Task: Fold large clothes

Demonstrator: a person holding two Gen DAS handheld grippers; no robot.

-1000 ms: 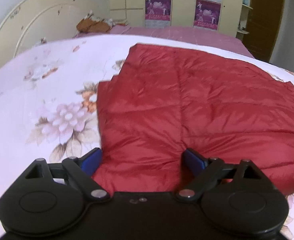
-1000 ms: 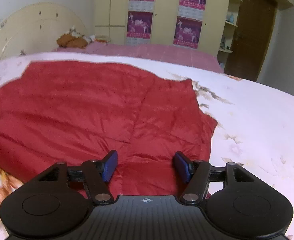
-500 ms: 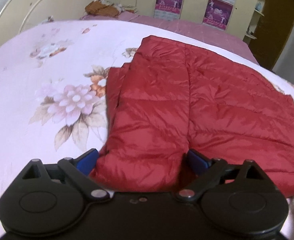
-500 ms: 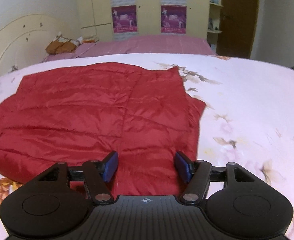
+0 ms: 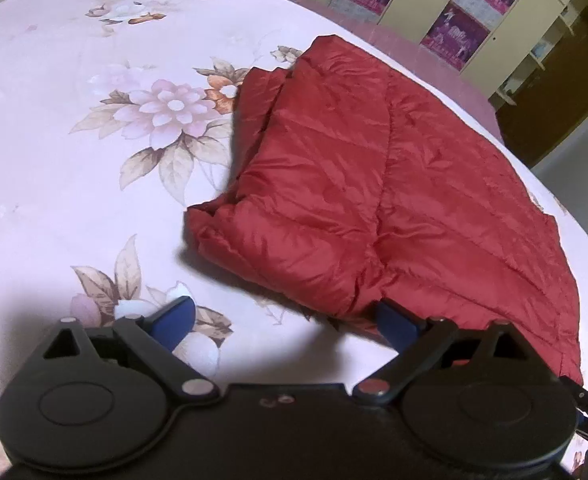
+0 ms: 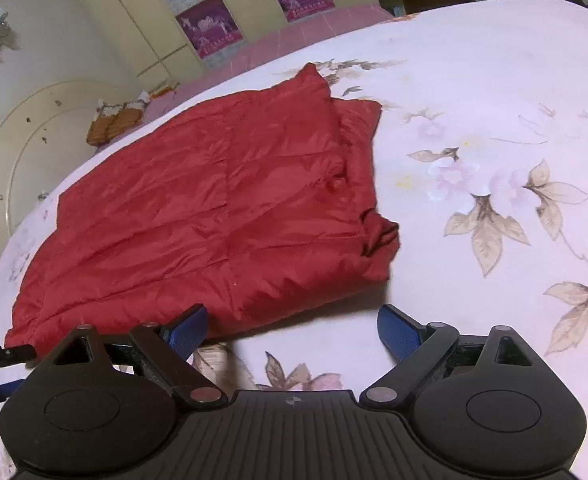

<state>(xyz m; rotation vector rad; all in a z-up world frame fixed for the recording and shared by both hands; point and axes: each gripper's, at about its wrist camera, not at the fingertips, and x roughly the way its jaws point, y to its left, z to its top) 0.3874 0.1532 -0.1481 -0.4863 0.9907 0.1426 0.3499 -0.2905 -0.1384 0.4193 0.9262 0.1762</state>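
Observation:
A red quilted jacket (image 5: 374, 184) lies folded flat on the floral bedsheet (image 5: 73, 184). My left gripper (image 5: 283, 318) hangs just off the jacket's near edge, open, with bedsheet between its blue pads; the right pad (image 5: 394, 322) sits by the jacket's hem. In the right wrist view the jacket (image 6: 213, 208) fills the left half. My right gripper (image 6: 291, 328) is at its near edge with the jaws opening wide, only bedsheet (image 6: 494, 120) between them, and its left pad (image 6: 187, 326) against the hem.
A cream headboard (image 6: 21, 136) curves at the bed's far side. Behind it stands a second bed with a pink cover (image 5: 398, 44) and a brown bundle (image 6: 113, 120). A wardrobe carries purple posters (image 6: 209, 26). A dark door (image 5: 554, 92) is at the right.
Both grippers have drawn back off the jacket and rolled, so the room now looks tilted. The jacket cloth between each pair of pads has given way to bedsheet. The right jaws stand wider.

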